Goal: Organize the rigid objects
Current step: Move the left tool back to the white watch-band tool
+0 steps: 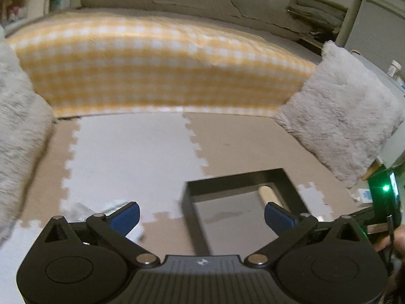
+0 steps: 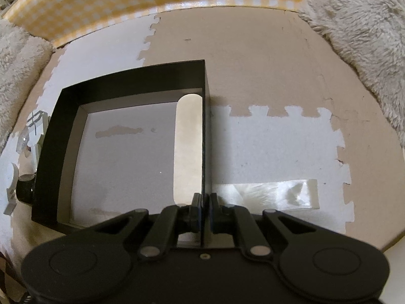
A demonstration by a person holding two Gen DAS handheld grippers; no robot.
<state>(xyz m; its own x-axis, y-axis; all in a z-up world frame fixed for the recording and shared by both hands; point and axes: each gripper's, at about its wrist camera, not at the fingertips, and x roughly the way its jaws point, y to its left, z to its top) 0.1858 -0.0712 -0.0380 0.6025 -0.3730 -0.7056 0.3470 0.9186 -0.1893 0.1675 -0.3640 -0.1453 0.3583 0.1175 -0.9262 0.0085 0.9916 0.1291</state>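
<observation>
A black open box (image 2: 131, 81) stands on the foam floor mat. A cream oblong object (image 2: 188, 144) lies inside it along its right wall. My right gripper (image 2: 204, 202) is shut on that right wall near the box's front edge. The box also shows in the left wrist view (image 1: 238, 182) with the cream object (image 1: 268, 193) in its far right corner. My left gripper (image 1: 201, 215) is open and empty, above the mat just left of and in front of the box.
Several small clear and white items (image 2: 27, 136) and a dark round object (image 2: 24, 192) lie left of the box. A clear flat piece (image 2: 268, 193) lies on the mat to its right. A yellow checked mattress (image 1: 162, 65) and fluffy grey cushions (image 1: 339, 116) border the mat.
</observation>
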